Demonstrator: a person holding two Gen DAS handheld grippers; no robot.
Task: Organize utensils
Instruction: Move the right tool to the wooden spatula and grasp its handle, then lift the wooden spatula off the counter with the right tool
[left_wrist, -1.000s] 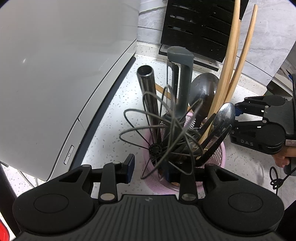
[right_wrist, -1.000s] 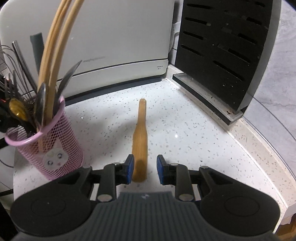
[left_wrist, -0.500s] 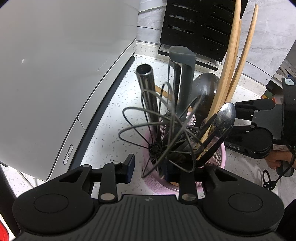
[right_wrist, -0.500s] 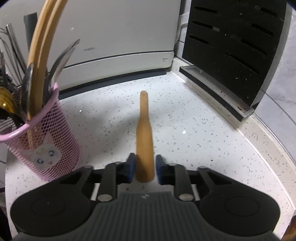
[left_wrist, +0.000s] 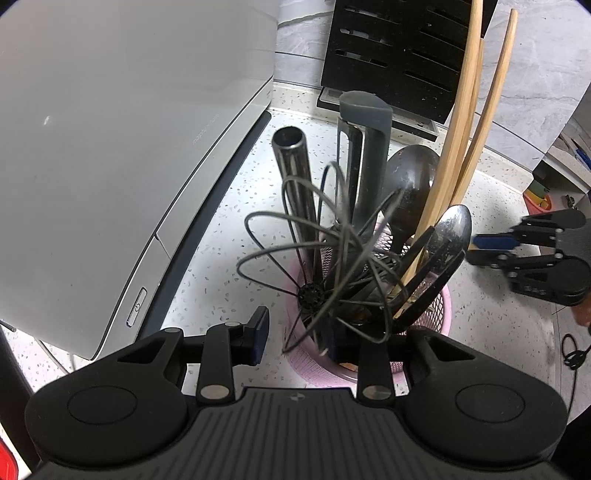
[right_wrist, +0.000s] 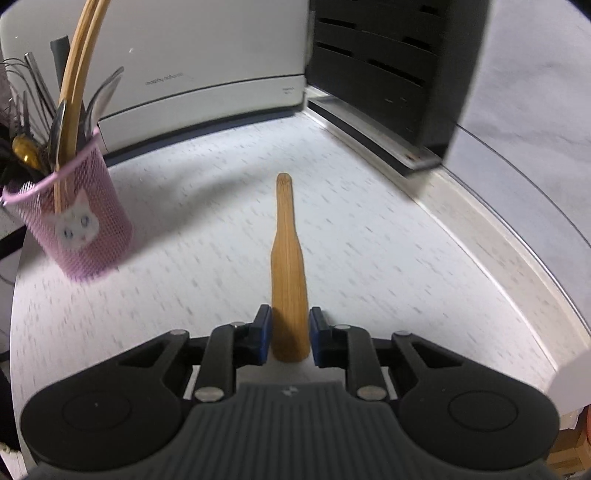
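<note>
1. Right gripper (right_wrist: 287, 338) has its blue pads tight on the broad end of the spatula (right_wrist: 288, 280), jaws narrowed to just that width. The handle points away toward the knife block (right_wrist: 388, 74).
2. The counter (right_wrist: 406, 258) is streaked with motion blur while the spatula looks sharp, so I read it as carried, not lying flat; whether its far tip is clear of the surface, I can't tell.
3. Over on the left, the pink cup (right_wrist: 81, 229) stands on the counter, well apart from the spatula, in front of the white appliance (right_wrist: 207, 66).
4. Left gripper (left_wrist: 295, 334) straddles the cup's near rim: the left pad stands just outside the mesh, the right pad is hidden among the utensils. It looks like a steadying clamp on the wall, but the contact itself is hidden, so I can't call it.
5. The cup (left_wrist: 441, 306) is already crowded: whisk (left_wrist: 321, 258), steel tube (left_wrist: 295, 177), grey tongs (left_wrist: 364, 147), a ladle (left_wrist: 410, 184), a spoon (left_wrist: 450, 236) and long chopsticks (left_wrist: 458, 129).
6. Progress, as I judge it: most utensils are stowed, and the spatula is the only loose piece in view.
7. Left to do: swing it across, tip it upright, and thread it into a gap among that tangle; the whisk wires look like the snag risk.
</note>
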